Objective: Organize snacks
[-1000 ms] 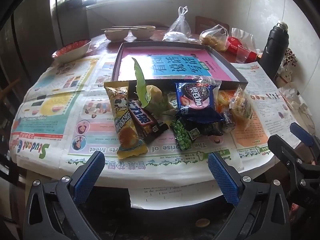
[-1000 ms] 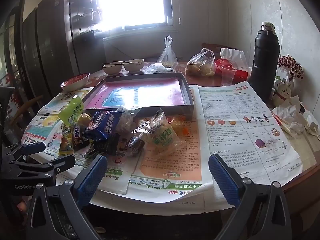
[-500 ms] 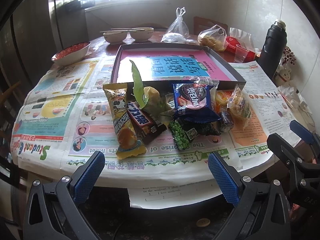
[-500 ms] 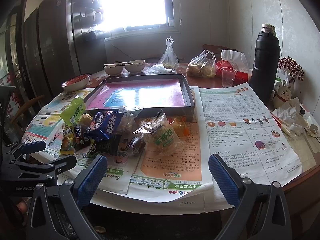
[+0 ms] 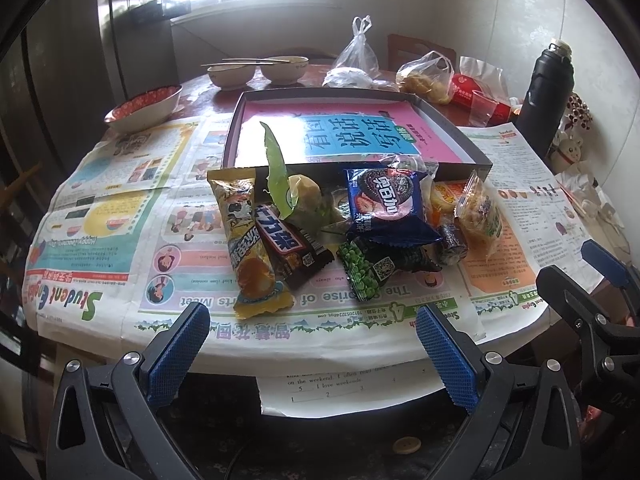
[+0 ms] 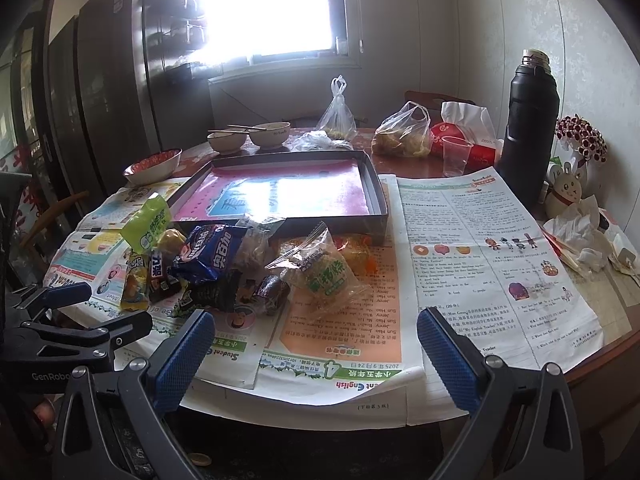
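Both claws are off the near edge of the desk, nothing held: left claw (image 5: 312, 344) jaws spread wide and empty, right claw (image 6: 316, 344) the same. Step in hand, as I read it: first pick from the snack pile, no contact yet. Nearest to the left claw is the yellow snack packet (image 5: 248, 240), lying flat on the newspaper (image 5: 100, 216) with its crimped end toward us; the Snickers bar (image 5: 292, 246) touches it on the right and overlaps slightly. Then the green pea packet (image 5: 360, 270), partly under the blue Oreo pack (image 5: 386, 204). On the right side, the clear cake bag (image 6: 324, 276) sits at the edge of the pile, the easiest reach for the right claw. Suggest taking outer items first, yellow packet and clear bag; go for the crimp seam, since flat film gives the fingers little to bite. Watch for dragging the newspaper or snagging a neighbour. Just behind the pile is the shallow dark tray (image 5: 236, 132), holding no snacks, probably the target. Lift clear over its near wall; don't slide.
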Motion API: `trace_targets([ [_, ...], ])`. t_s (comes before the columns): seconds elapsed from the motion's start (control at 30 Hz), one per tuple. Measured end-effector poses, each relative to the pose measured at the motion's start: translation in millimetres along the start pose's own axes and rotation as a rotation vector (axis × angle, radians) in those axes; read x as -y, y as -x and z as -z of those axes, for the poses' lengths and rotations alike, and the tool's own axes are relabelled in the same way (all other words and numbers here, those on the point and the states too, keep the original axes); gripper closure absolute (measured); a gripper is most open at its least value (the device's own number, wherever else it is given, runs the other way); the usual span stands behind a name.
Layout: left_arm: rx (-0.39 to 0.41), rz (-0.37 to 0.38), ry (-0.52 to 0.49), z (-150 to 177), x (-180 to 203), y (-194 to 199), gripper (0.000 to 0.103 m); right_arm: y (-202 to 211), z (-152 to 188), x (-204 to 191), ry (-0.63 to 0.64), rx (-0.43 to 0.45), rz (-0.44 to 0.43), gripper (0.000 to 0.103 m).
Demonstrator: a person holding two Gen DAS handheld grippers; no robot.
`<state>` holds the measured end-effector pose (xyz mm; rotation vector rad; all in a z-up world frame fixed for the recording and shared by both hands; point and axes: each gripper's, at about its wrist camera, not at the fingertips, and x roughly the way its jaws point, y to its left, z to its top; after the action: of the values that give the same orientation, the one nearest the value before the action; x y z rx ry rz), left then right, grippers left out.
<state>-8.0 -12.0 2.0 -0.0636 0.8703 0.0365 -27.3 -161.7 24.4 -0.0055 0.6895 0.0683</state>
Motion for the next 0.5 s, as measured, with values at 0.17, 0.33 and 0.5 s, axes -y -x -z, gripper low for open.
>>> trace_targets([
  [0.17, 0.003, -0.003, 0.001, 0.0, 0.2, 0.7, 0.000, 0.6, 0.3, 0.1, 0.000, 0.002, -0.003, 0.001],
  [0.33, 0.007, -0.005, -0.005, 0.5, 1.7, 2.3, 0.000, 0.7, 0.3, -0.2, -0.004, 0.001, -0.003, 0.001],
  [0.5, 0.006, -0.005, 0.000, 0.3, 1.8, 2.0, 0.000, 1.5, 0.3, 0.1, -0.004, 0.000, -0.003, 0.001],
])
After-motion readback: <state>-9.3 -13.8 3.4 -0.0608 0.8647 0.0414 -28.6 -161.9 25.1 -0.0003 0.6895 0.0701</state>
